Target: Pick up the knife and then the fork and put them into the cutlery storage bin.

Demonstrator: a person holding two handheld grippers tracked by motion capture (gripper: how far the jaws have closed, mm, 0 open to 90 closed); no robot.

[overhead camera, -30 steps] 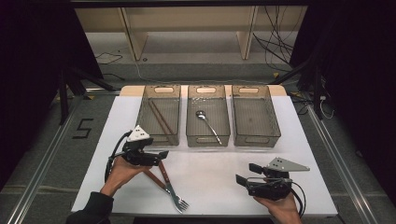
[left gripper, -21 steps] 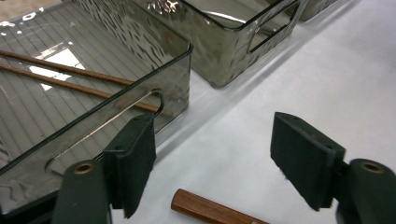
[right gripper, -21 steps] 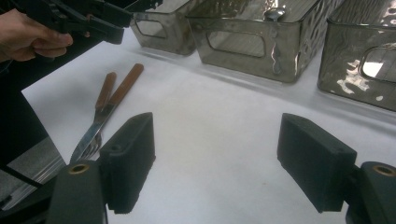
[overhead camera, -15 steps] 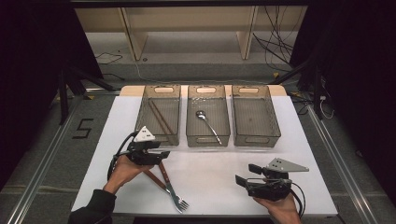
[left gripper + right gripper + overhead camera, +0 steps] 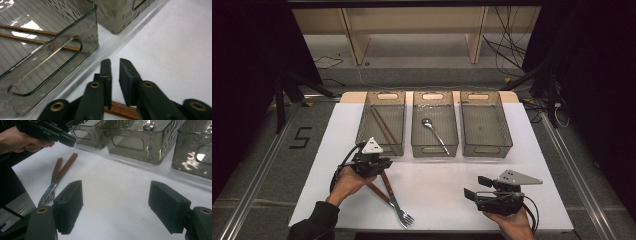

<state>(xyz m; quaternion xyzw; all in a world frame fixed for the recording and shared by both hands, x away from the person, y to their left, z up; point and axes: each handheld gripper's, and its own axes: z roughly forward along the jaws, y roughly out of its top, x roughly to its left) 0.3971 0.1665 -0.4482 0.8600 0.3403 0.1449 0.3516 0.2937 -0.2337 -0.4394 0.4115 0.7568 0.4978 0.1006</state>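
The work in hand looks like sorting cutlery into the three clear bins at the far side of the white table [image 5: 312,165]: the left bin [image 5: 381,145] already holds a pair of wooden chopsticks [image 5: 384,131], the middle bin [image 5: 434,145] a metal spoon [image 5: 434,134], and the right bin [image 5: 486,145] nothing that I can make out. Still out on the table lie a wooden-handled fork [image 5: 398,209] and, crossing it, a second wooden-handled utensil [image 5: 373,190] whose head is hidden, both just in front of the left bin. The left gripper [image 5: 379,165] hangs over the handle ends of that pair, and its jaws have just been closing; in the left gripper view they stand nearly together with only a narrow slit between the pads, nothing in it, while a wooden handle [image 5: 122,110] passes beneath them, so the pinch seems to have come up empty or short of the handle. The right gripper [image 5: 473,189] rests low near the front right of the table, jaws wide apart and empty, presumably kept clear while the left works.
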